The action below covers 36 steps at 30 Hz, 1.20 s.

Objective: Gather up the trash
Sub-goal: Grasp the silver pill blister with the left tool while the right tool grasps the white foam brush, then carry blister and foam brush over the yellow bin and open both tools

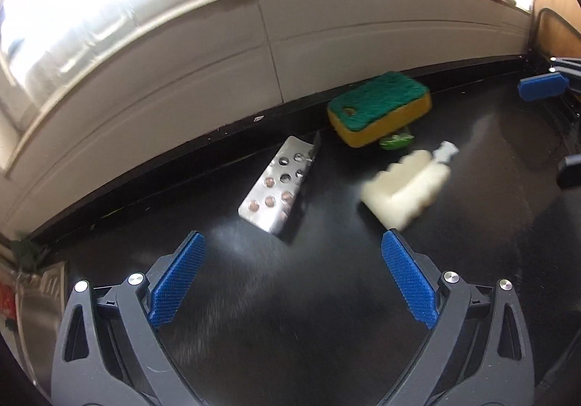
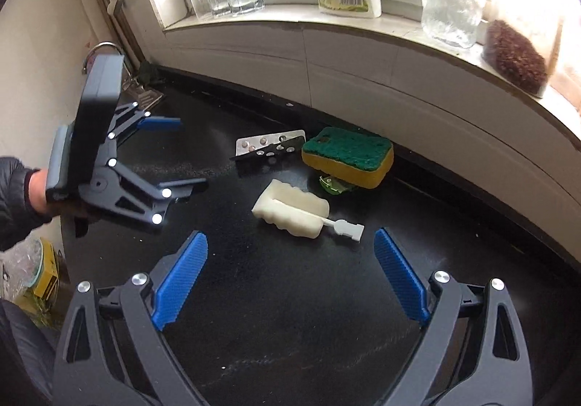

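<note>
Both my grippers, left gripper (image 1: 292, 279) and right gripper (image 2: 290, 275), are spread wide and empty; the blister pack (image 1: 277, 184) looks light, thin and slippery, so I would pinch its raised edge.

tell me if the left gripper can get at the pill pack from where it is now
Probably yes. The left gripper is open and empty, and the pill pack lies just ahead of its fingers on bare black counter. The sponge and foam brush head sit off to the side, not between them.

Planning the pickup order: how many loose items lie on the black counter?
4. Blister pack farthest left near the wall; green-topped sponge beside it; green scrap partly under the sponge, perhaps hiding more; white foam brush head nearest the grippers.
</note>
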Motion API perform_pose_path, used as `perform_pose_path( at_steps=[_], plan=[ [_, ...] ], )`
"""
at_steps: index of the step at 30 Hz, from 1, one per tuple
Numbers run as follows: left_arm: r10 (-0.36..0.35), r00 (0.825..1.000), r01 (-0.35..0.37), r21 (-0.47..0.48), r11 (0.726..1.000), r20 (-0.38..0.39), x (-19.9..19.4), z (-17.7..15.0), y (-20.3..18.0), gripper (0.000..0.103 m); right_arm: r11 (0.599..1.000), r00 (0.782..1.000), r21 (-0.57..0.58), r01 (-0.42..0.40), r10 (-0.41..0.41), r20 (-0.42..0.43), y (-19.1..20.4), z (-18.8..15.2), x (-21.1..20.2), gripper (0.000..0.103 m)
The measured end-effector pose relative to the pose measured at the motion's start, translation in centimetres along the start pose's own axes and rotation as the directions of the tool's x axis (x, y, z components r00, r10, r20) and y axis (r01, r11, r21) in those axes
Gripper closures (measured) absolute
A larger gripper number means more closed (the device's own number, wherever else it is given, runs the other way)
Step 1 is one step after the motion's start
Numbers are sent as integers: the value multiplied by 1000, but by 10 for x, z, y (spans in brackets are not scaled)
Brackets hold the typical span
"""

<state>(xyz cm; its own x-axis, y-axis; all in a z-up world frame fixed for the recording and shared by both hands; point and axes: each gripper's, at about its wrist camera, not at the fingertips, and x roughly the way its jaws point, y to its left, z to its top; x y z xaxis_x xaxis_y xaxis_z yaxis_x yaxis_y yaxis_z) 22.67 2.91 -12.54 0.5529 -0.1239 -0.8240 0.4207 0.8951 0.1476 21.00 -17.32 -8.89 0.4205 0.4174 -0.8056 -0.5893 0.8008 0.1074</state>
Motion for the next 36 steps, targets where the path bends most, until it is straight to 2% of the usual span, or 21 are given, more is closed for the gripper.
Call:
perform_pose_path(
  at_steps=[8, 11, 14, 15, 16, 17, 18, 19, 20, 21, 24, 29, 36],
  plan=[
    [-110, 991, 118, 104, 988, -74, 84, 16, 22, 7, 989, 987, -129, -71, 51, -150, -22, 13, 91, 13],
    [-192, 980, 196, 85, 977, -54, 96, 20, 29, 7, 980, 981, -170, -99, 68, -184, -21, 12, 111, 13],
    [-214, 976, 217, 89, 972, -37, 101, 24, 29, 7, 971, 974, -201, -127, 84, -210, -18, 10, 125, 16],
    [-219, 975, 221, 102, 970, -31, 101, 25, 26, 9, 968, 971, -208, -138, 91, -221, -17, 9, 129, 22],
    [-223, 975, 224, 104, 969, -22, 99, 25, 24, 15, 966, 974, -221, -134, 87, -210, -15, 9, 130, 23],
    [-223, 975, 223, 104, 969, -16, 97, 24, 22, 24, 963, 975, -235, -132, 84, -203, -12, 8, 129, 32],
    [-221, 975, 221, 105, 970, -10, 94, 23, 19, 28, 961, 976, -243, -134, 86, -200, -9, 9, 128, 47],
    [-220, 976, 219, 104, 970, -6, 91, 21, 16, 43, 960, 973, -240, -142, 92, -210, -8, 7, 126, 55],
    [-213, 977, 212, 103, 972, -1, 87, 20, 12, 57, 962, 971, -231, -148, 97, -219, -6, 7, 126, 58],
    [-196, 981, 195, 95, 976, -7, 84, 19, 9, 57, 961, 970, -230, -153, 101, -222, -4, 7, 125, 66],
    [-175, 984, 176, 59, 983, -23, 78, 14, 1, 60, 968, 971, -209, -138, 91, -221, 1, 2, 116, 75],
    [-148, 989, 148, 14, 989, -16, 50, 2, -15, 62, 985, 982, -146, -87, 60, -181, 8, -5, 80, 78],
    [-90, 996, 91, -41, 995, 24, -20, -22, -45, 62, 998, 994, -64, -23, 16, -103, 26, -26, 12, 78]
  ],
)
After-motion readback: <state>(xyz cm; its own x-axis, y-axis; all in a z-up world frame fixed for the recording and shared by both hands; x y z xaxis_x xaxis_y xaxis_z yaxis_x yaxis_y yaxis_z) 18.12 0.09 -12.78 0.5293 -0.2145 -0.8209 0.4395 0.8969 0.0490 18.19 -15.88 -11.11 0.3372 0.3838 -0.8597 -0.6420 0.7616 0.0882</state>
